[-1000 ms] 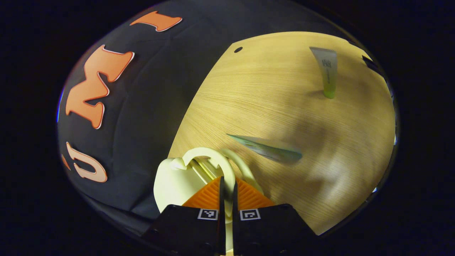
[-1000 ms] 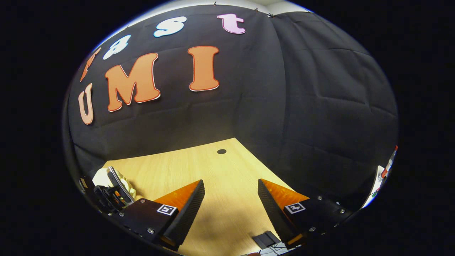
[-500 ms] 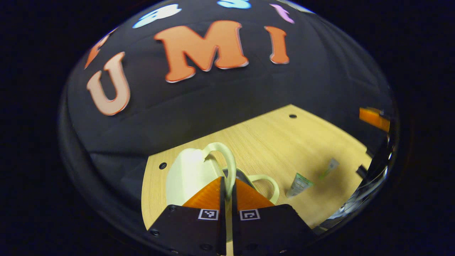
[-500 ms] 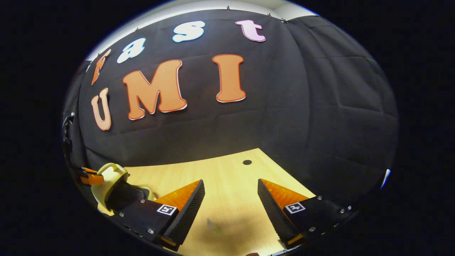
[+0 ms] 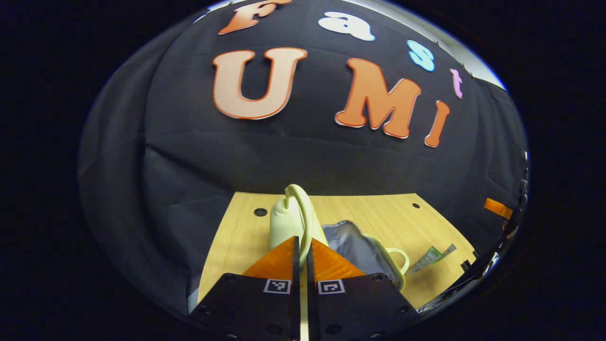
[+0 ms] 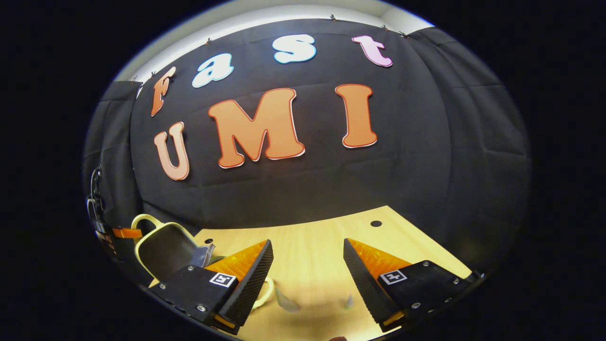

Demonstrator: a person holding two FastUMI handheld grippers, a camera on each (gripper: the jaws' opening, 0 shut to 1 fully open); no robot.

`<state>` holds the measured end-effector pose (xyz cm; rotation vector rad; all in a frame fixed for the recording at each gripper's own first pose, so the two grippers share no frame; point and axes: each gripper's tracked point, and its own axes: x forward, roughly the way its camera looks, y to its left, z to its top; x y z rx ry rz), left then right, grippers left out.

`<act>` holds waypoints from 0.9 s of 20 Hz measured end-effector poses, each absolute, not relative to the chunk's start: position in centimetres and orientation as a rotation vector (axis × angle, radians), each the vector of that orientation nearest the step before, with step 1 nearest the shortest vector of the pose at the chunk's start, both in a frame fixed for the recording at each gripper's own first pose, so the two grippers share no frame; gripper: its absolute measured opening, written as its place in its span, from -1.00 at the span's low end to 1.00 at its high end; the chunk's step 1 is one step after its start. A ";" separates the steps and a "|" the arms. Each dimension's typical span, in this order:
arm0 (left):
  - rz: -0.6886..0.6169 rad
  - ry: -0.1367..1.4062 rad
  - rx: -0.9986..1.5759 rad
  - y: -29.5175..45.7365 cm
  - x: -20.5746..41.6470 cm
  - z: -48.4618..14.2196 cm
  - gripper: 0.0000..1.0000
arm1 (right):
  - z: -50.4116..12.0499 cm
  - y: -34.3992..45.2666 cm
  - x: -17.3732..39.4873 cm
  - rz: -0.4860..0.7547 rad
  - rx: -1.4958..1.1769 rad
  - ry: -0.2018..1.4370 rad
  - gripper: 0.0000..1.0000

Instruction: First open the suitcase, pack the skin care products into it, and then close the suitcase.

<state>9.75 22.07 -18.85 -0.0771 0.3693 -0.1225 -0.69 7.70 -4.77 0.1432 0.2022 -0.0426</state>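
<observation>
In the left gripper view the left claw [image 5: 300,246] has its two orange fingers pressed together on the cream handle [image 5: 303,213] of the suitcase lid [image 5: 283,222], which stands raised, nearly upright, with the handle arching above the fingertips. The small cream suitcase [image 5: 360,251] lies open on the wooden bench [image 5: 236,237], its grey lining facing up and its long axis running away from the raised lid toward the lower right, where a second cream handle [image 5: 400,260] loops out at the far end. Just beyond that end a green and white tube [image 5: 432,255] lies flat on the bench, pointing up and to the right. The right gripper view sees the same case from the other side: the dark inside of the lid [image 6: 163,251] stands at the left edge, framed by its cream rim, with an orange finger of the left claw at its top. The right claw [image 6: 307,265] is spread wide with nothing between its fingers, above the bare bench. Between and below its fingers lie two blurred tubes [image 6: 286,302], too smeared to tell which way they point.
</observation>
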 end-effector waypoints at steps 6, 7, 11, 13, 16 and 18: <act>0.015 0.485 -0.131 32.5 9.8 -27.4 -0.90 | -4.9 12.1 -1.4 -0.024 0.106 0.222 0.89; 0.032 0.513 -0.131 33.5 9.7 -29.1 -0.89 | -5.1 12.6 -1.5 -0.021 0.101 0.228 0.89; 0.075 0.623 -0.109 36.2 9.5 -35.1 -0.89 | -5.4 13.4 -1.8 -0.032 0.081 0.251 0.89; 0.101 0.673 -0.070 37.5 9.3 -37.0 -0.89 | -5.5 13.4 -1.8 -0.039 0.061 0.255 0.89; 0.143 0.722 0.013 38.9 9.8 -39.3 -0.54 | -5.9 13.0 -2.0 -0.056 0.040 0.264 0.89; 0.142 0.726 0.040 39.1 10.0 -39.4 -0.43 | -6.1 12.7 -2.0 -0.061 0.043 0.270 0.89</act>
